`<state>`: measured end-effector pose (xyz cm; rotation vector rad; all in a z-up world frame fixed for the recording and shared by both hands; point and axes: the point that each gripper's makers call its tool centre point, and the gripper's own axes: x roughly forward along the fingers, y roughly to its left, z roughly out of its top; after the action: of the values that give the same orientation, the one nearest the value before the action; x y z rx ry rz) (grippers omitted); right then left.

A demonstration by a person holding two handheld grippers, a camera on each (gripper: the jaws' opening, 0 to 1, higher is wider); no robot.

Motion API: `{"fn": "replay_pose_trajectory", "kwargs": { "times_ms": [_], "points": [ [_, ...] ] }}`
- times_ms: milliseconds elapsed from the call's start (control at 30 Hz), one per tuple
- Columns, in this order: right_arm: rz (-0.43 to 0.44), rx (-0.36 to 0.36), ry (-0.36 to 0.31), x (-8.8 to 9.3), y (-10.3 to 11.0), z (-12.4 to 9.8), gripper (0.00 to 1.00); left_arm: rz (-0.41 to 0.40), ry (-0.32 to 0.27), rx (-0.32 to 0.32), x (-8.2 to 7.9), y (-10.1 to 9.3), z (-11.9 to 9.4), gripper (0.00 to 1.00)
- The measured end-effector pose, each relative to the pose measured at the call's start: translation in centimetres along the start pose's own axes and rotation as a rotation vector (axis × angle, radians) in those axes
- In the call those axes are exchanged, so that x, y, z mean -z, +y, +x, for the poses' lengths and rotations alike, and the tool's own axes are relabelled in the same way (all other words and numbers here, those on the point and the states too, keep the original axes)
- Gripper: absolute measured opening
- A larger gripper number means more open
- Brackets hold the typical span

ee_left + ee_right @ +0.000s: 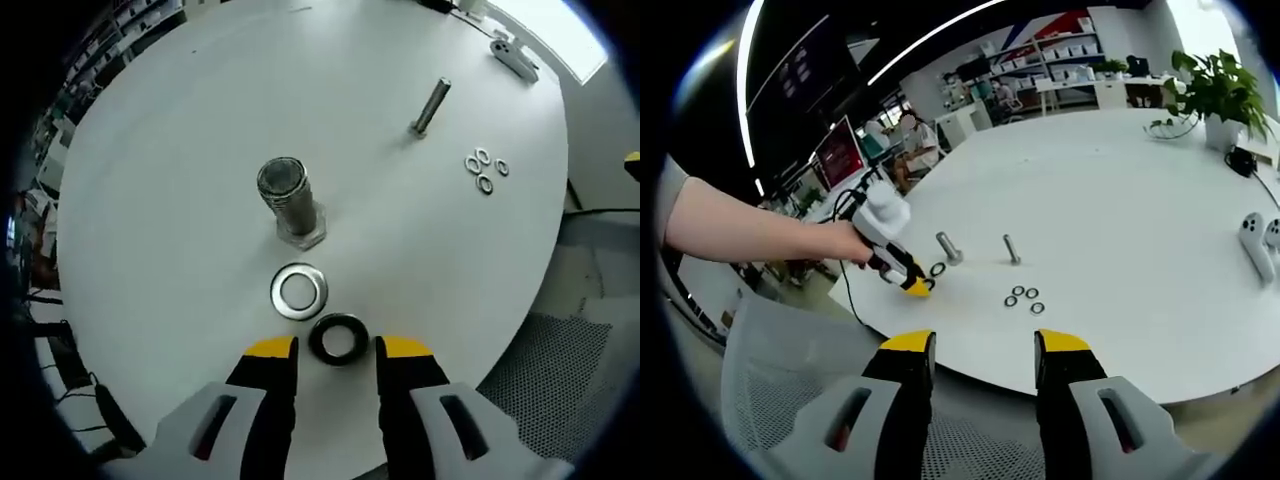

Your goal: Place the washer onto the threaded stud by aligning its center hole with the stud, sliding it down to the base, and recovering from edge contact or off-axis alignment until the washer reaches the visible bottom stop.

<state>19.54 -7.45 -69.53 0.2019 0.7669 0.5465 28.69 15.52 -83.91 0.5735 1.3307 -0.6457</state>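
- Black washer (338, 339) flat on table (180, 200), between left gripper (337, 348) jaws, jaws apart, not clamped.
- Silver washer (299, 291) beside threaded stud (290, 203).
- Right gripper (980, 342) jaws apart, holding nothing.

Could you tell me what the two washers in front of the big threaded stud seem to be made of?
The silver washer looks like bright plated steel: it has a pale, reflective sheen. The black washer, lying between the open left tongs, is dark with a dull gloss, so perhaps rubber or blackened steel; the look leaves that open.

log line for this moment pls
left claw: open around dark washer | silver washer: on table by stud | right claw: open, empty
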Motion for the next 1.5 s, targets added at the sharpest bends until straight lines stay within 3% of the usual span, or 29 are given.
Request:
{"fn": "replay_pose_trajectory", "kwargs": {
  "times_ms": [33, 67, 133, 300, 433, 900, 1500],
  "points": [
    [0.0, 0.0, 0.0, 0.0, 0.0, 0.0, 0.41, 0.049, 0.007, -0.008, -0.1, -0.1, 0.0, 0.3],
    [0.0, -0.001, 0.0, 0.0, 0.0, 0.0, 0.41, -0.005, 0.0, 0.007, -0.3, -0.5, 0.1, 0.29],
    [-0.001, -0.003, 0.001, 0.0, 0.1, 0.0, 0.41, -0.027, 0.005, 0.008, -0.2, -0.2, 0.0, 0.29],
    [0.0, -0.004, 0.001, 0.0, 0.1, 0.0, 0.41, -0.016, 0.01, 0.011, -0.1, -0.2, 0.0, 0.29],
    [0.002, -0.004, 0.001, 0.0, 0.1, 0.0, 0.41, -0.041, 0.009, 0.0, -0.2, 0.3, 0.0, 0.21],
    [0.004, -0.001, -0.001, 0.0, 0.0, -0.1, 0.41, -0.034, -0.018, 0.02, -0.2, 0.2, 0.0, 0.19],
    [0.004, -0.002, -0.004, -0.1, 0.0, 0.0, 0.41, 0.048, 0.013, 0.011, 0.6, 0.6, -0.3, 0.18]
  ]
}}
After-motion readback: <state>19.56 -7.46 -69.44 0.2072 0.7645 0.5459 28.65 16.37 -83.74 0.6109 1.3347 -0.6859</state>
